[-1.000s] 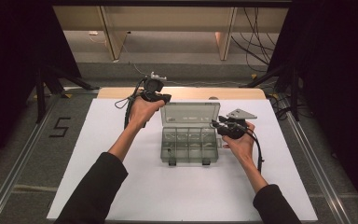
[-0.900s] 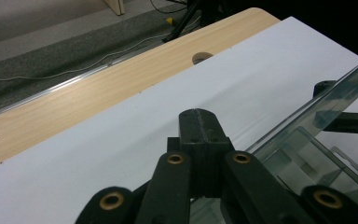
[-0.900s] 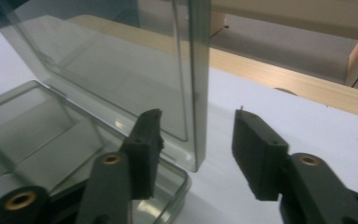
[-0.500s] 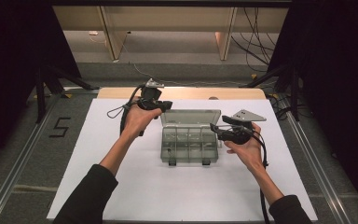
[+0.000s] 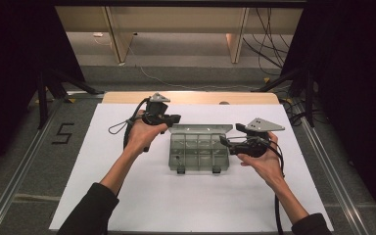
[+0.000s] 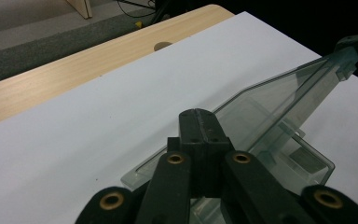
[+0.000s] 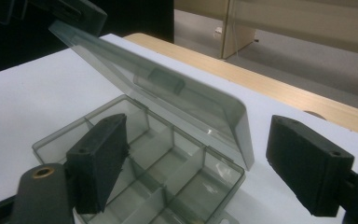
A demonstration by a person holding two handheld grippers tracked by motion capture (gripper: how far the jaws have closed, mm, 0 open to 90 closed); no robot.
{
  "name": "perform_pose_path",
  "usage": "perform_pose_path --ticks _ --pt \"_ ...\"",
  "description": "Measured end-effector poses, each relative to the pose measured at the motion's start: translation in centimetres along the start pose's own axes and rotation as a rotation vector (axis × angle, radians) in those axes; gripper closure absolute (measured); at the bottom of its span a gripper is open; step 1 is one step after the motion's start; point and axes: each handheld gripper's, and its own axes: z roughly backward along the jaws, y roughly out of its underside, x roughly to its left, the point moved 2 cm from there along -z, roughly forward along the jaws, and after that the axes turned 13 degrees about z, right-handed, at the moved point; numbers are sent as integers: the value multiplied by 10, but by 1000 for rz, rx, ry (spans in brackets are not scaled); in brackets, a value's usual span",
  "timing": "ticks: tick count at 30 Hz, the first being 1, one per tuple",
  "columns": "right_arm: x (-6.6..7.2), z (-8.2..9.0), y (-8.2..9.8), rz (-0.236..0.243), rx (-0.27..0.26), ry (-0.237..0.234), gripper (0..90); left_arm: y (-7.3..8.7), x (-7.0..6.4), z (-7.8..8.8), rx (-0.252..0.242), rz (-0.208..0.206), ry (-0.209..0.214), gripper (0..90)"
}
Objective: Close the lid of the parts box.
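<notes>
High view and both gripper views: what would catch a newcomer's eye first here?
A clear grey compartment box sits mid-table on the white sheet, its lid propped open and tilted back, the compartments seemingly empty. The left gripper, jaws shut, is at the lid's left end. The right gripper is at the box's right side; its jaws have just been opening and stand wide with nothing pressed between them.

The high view looks forward and down from above the person's side onto the white table top point(image 5: 127, 196). Each gripper view rides low and close, facing the clear grey plastic compartment box point(image 5: 198, 152) point(image 6: 279, 121) point(image 7: 168, 154), which all three views share.
</notes>
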Motion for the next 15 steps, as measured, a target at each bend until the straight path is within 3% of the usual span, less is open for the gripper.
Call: perform_pose_path --ticks 1,7,10,15 --pt "0 1 0 7 3 -2 212 2 -1 0 -2 16 10 897" --pt "6 8 -6 21 -20 -5 219 11 -6 2 2 -15 23 897" --pt "10 9 -7 33 -32 -24 244 19 -8 2 15 -3 50 897" --pt "14 11 -5 60 -26 -55 418 35 -16 7 13 -31 65 897"
